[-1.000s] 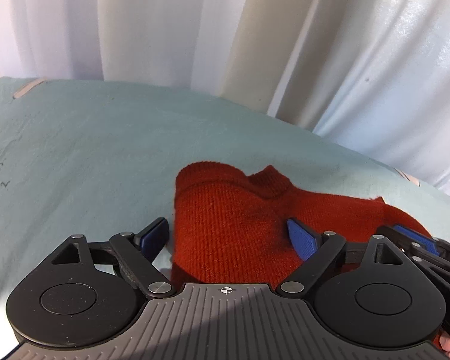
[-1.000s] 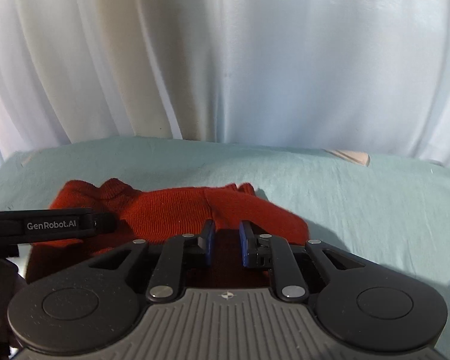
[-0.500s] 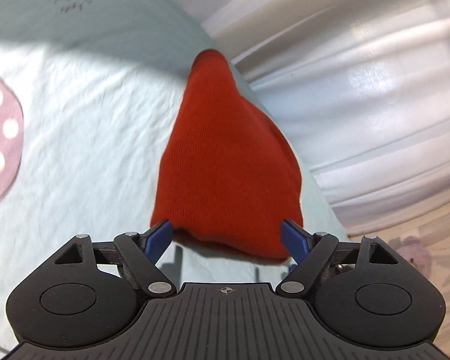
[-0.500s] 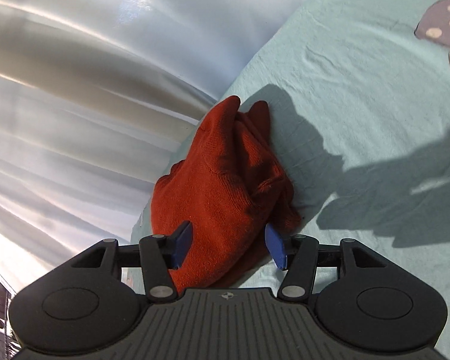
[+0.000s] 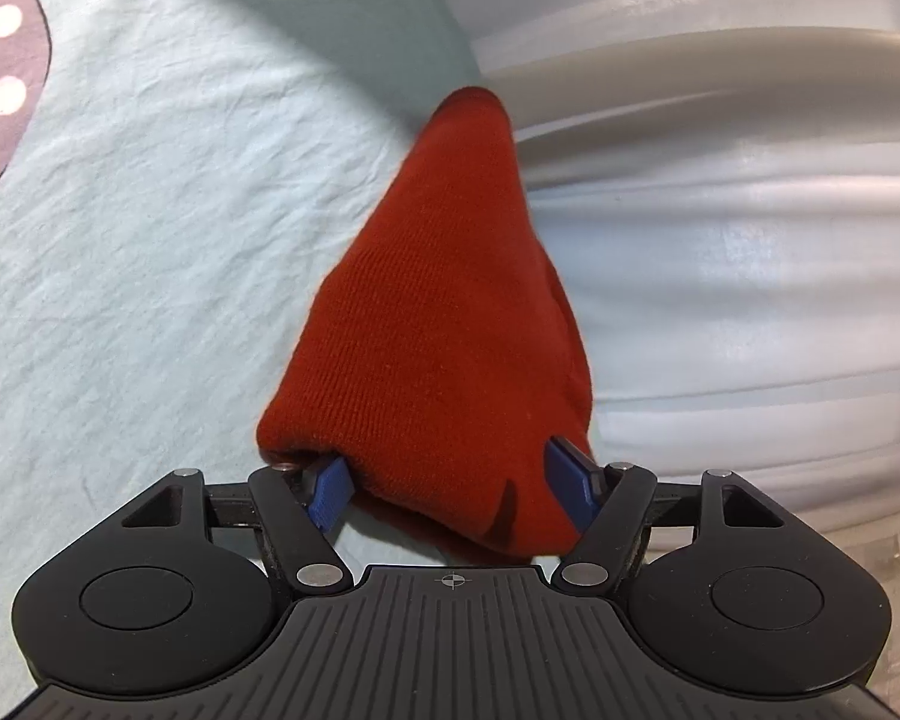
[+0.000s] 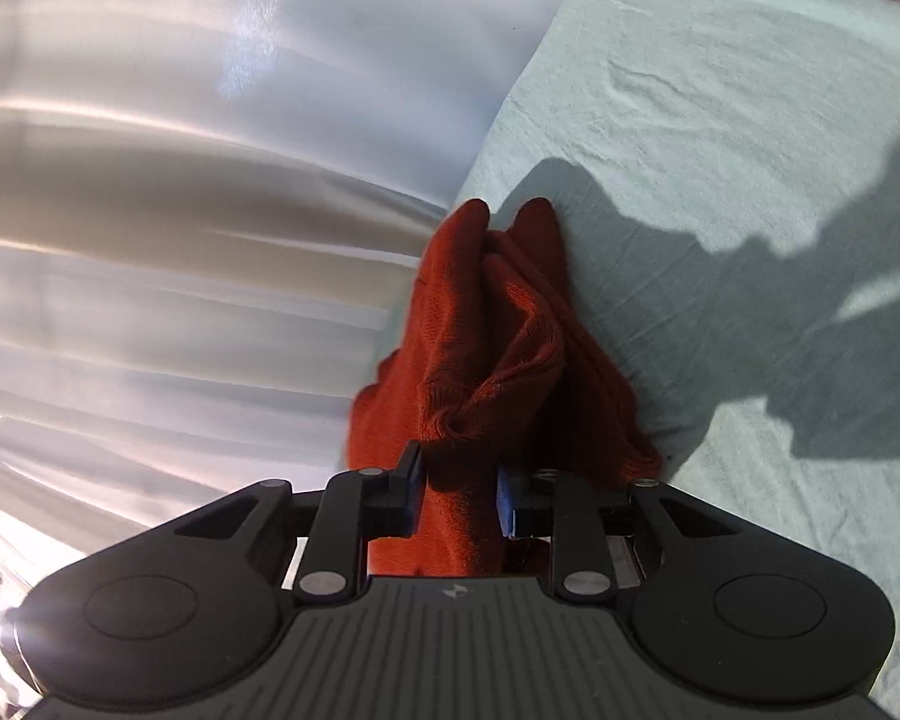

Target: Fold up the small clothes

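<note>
The red knit garment [image 5: 444, 324] lies folded on the pale green sheet [image 5: 150, 210], its long axis running straight away from both grippers toward the white curtain [image 5: 720, 240]. The left gripper [image 5: 456, 489] is wide open, its 2 blue pads straddling the garment's near edge without pinching it. The right gripper [image 6: 459, 489] is nearly closed on a bunched near end of the cloth. It is probably the nearer one for the next fold, away along that axis.
</note>
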